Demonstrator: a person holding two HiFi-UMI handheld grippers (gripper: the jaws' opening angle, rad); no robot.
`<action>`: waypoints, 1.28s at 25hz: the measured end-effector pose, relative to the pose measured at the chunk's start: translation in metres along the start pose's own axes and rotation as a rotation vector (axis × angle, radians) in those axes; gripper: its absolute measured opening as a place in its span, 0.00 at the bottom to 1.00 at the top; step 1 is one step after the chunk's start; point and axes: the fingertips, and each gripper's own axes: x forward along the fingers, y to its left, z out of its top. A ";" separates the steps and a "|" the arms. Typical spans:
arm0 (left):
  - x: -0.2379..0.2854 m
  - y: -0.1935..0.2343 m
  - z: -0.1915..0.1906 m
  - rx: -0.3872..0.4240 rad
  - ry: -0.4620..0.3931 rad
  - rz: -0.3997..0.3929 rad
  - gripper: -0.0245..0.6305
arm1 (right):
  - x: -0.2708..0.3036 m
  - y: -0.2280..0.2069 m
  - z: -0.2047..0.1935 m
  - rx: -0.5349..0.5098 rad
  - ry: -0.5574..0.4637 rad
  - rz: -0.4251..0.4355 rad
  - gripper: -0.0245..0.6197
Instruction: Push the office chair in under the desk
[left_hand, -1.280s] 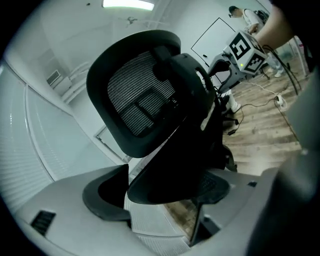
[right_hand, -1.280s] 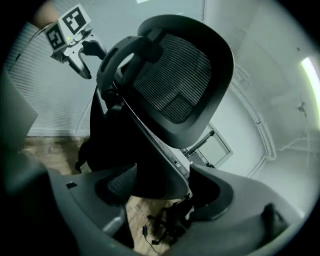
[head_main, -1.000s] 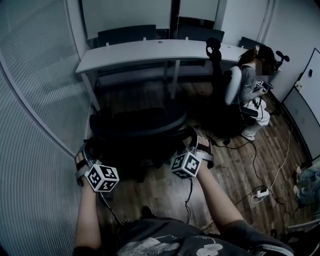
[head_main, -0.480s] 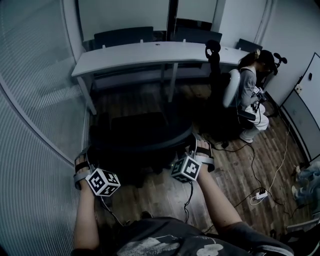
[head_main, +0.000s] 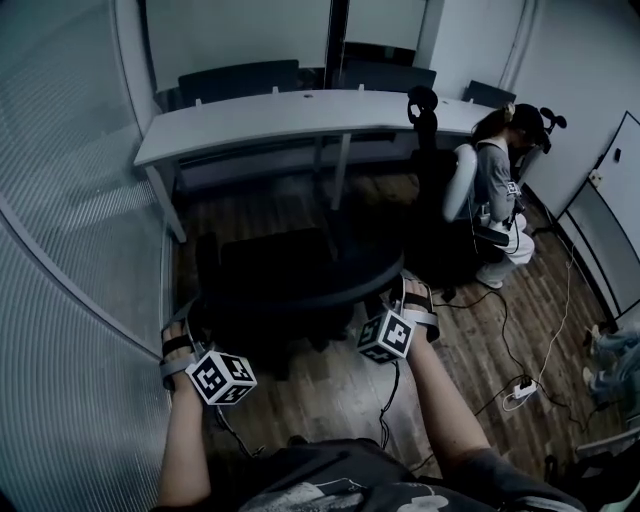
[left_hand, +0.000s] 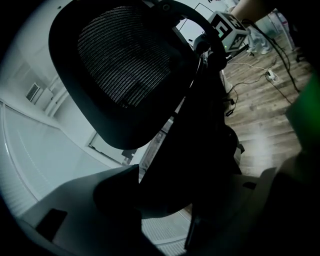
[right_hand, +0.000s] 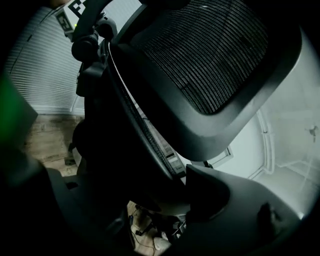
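The black office chair stands on the wood floor, short of the long white desk, with its back toward me. My left gripper is at the left edge of the chair back and my right gripper is at the right edge. In the left gripper view, the dark back frame fills the gap of my left gripper under the mesh back. Its jaws have come in onto the frame. In the right gripper view, my right gripper is shut on the frame below the mesh back.
A person sits in a white-backed chair at the desk's right end. Cables and a power strip lie on the floor to the right. A ribbed glass wall curves along the left. Dark chairs stand behind the desk.
Both grippers and the chair back sit a little lower and further right in the head view than a second ago. The seated person has not moved from the desk.
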 end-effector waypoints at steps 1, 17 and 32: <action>0.005 0.002 0.002 0.001 -0.001 -0.003 0.46 | 0.005 -0.004 0.001 -0.002 0.000 -0.002 0.51; 0.100 0.022 0.033 -0.013 0.073 0.002 0.45 | 0.105 -0.044 0.009 -0.002 -0.099 -0.008 0.51; 0.184 0.045 0.060 -0.040 0.138 0.030 0.45 | 0.198 -0.082 0.019 -0.035 -0.194 -0.010 0.51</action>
